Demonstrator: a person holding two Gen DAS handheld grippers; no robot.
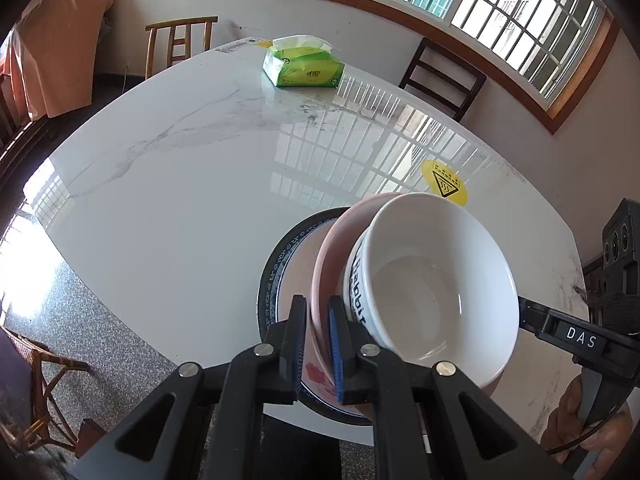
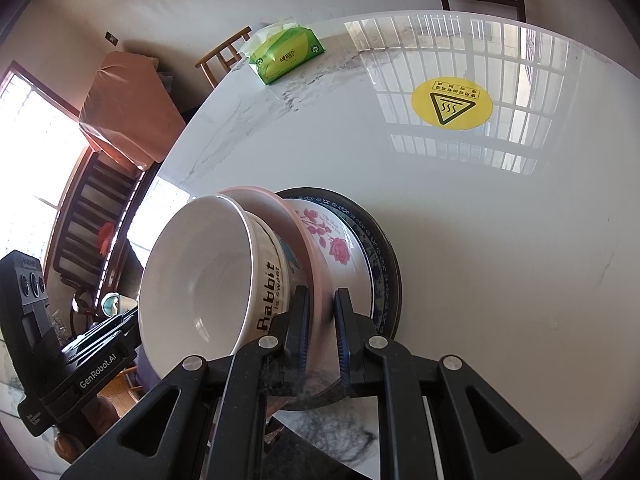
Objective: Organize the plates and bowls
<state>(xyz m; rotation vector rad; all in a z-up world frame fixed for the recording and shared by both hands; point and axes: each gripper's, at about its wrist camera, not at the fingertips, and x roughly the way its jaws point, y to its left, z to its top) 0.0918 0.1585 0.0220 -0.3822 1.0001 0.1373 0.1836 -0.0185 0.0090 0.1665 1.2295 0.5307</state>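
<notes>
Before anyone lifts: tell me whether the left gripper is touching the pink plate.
Touching. The left wrist view shows the left gripper with both pads pressed against the pink plate's rim, with no gap on either side.

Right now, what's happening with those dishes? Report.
Left gripper and right gripper both clamp the pink plate. White bowl sits in it, tilted. Nothing blocking.
</notes>
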